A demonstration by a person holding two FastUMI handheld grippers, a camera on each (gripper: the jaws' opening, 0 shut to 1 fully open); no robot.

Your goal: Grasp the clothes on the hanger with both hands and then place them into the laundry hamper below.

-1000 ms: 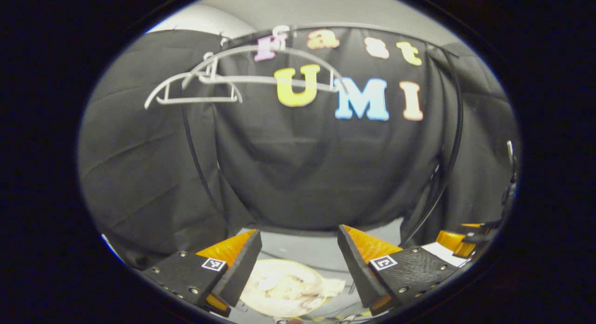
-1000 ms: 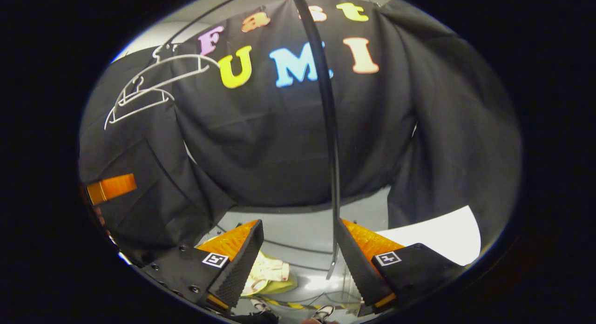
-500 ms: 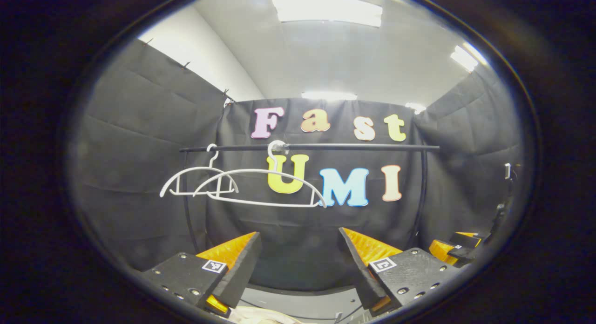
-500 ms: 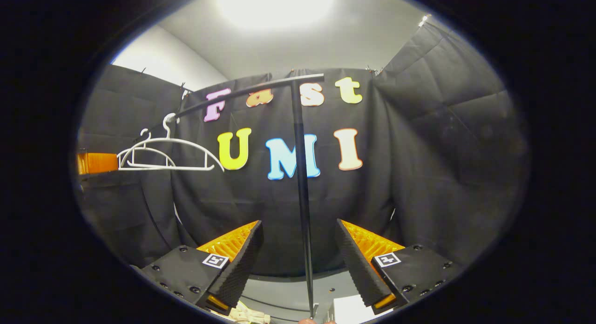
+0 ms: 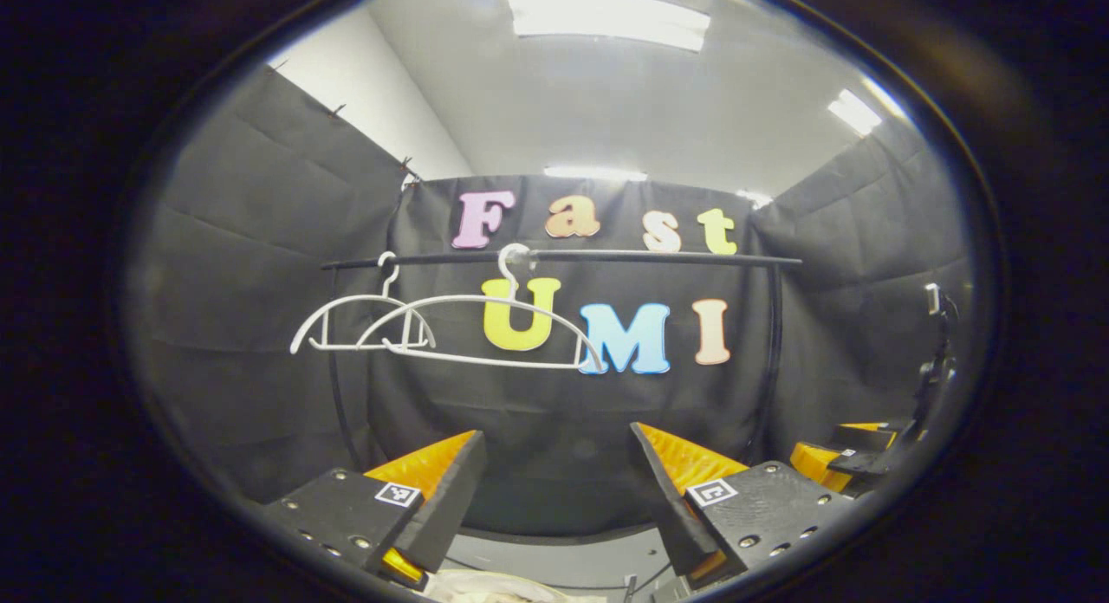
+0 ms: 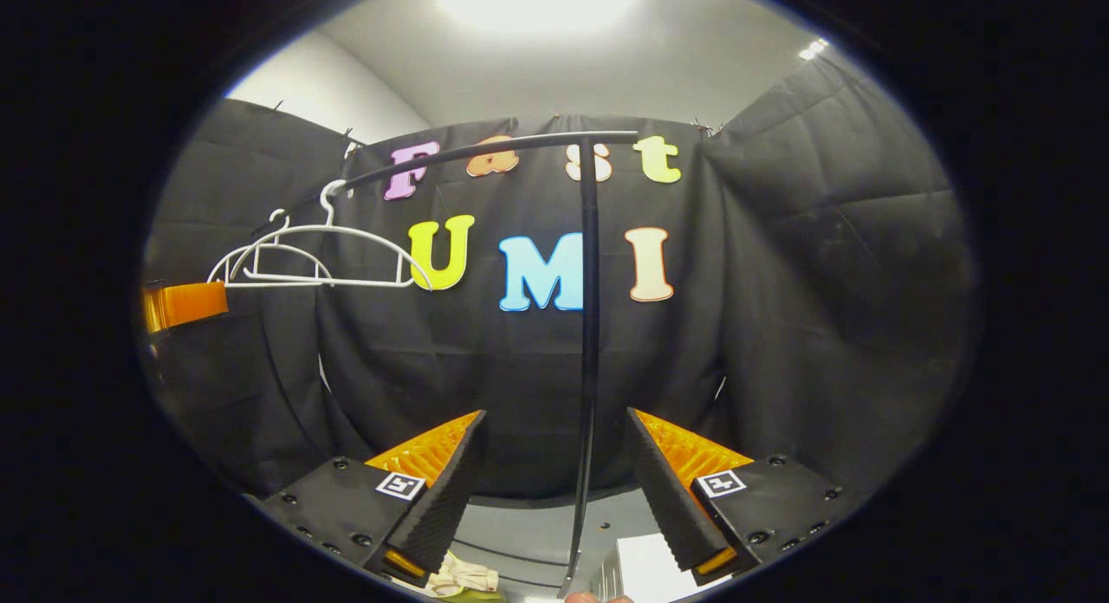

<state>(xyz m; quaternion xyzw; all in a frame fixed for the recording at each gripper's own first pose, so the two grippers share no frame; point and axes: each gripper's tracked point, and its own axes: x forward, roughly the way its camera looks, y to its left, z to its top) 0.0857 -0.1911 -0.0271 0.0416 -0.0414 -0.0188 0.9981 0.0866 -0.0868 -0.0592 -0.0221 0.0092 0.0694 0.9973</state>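
Observation:
Two white hangers (image 5: pixel 485 330) hang bare on the black rail (image 5: pixel 624 256) in the left gripper view. In the right gripper view the same hangers (image 6: pixel 333 255) sit at upper left. A strip of pale clothes (image 5: pixel 485 589) peeks in at the bottom edge, below and between the fingers of my left gripper (image 5: pixel 556 437), which is open and holds nothing. My right gripper (image 6: pixel 556 417) is open and holds nothing too, with pale clothes (image 6: pixel 463 576) low beside its left finger. The hamper itself is mostly hidden.
The rack's black upright post (image 6: pixel 589 326) stands just ahead of my right gripper, between its fingers in the picture. My right gripper (image 5: pixel 845 454) appears at the far right of the left gripper view. The left gripper (image 6: pixel 182 301) pokes in at the left edge. Grey floor (image 6: pixel 520 525) lies below.
Both grippers have swung up from looking down at the clothes in the hamper to facing the rail and bare hangers. Over the last half second they barely moved.

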